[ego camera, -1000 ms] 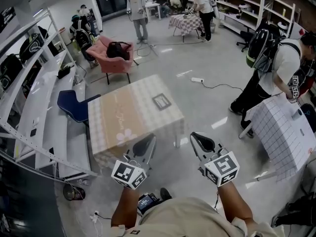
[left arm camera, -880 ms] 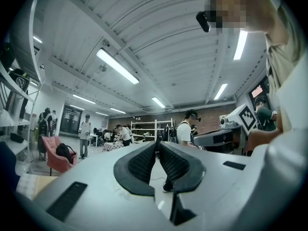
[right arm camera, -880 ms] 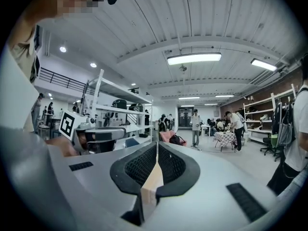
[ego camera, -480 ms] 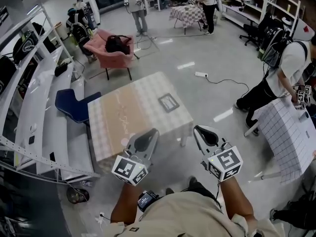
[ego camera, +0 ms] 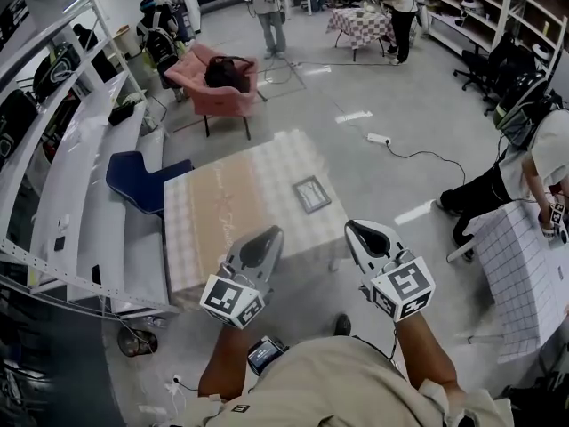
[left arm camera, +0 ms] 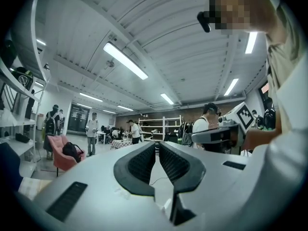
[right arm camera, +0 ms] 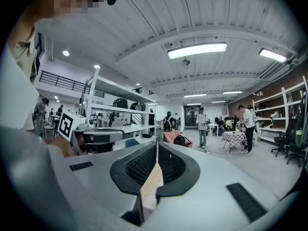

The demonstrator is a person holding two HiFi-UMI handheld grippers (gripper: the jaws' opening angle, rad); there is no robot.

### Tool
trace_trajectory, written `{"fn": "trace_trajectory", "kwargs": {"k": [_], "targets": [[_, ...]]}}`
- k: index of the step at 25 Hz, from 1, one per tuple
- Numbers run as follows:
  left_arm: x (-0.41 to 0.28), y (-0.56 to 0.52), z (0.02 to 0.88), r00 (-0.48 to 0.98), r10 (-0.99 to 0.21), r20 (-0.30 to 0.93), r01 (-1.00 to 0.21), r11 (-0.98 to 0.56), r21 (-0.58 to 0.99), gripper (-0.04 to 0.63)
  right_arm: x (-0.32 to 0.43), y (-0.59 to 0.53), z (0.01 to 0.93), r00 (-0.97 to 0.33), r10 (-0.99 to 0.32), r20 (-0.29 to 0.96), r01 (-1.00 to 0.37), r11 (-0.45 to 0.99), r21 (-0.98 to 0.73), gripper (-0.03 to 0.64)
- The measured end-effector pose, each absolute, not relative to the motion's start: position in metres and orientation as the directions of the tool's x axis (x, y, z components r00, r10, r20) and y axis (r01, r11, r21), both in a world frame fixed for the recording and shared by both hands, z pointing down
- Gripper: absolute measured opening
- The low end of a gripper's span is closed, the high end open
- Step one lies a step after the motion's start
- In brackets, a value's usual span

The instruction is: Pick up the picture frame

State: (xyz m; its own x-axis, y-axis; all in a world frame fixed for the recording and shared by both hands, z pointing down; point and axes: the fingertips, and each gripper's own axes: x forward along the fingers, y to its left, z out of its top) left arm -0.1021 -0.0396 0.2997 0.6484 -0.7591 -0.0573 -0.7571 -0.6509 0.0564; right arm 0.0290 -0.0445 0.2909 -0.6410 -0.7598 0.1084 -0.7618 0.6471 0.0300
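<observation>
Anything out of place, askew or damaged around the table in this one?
Nothing stands out. The picture frame lies flat on the checked table, towards its right side, clear of the edge; no spill or damage shows.

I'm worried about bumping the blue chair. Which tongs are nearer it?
Left. The left tongs hang over the table's near edge, to the chair's right; the right tongs are farther right, by the table's near right corner.
</observation>
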Motion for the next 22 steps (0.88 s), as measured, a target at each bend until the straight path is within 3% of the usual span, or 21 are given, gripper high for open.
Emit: {"fn": "trace_trajectory", "kwargs": {"k": [22], "targets": [[-0.047, -0.143, 0.324, 0.537, -0.844, 0.005, -0.842, -0.535, 0.062, 0.035, 0.087, -0.161, 0.311, -0.730, -0.670, 0.132, -0.676, 0.737, -0.001, 0.028]]}}
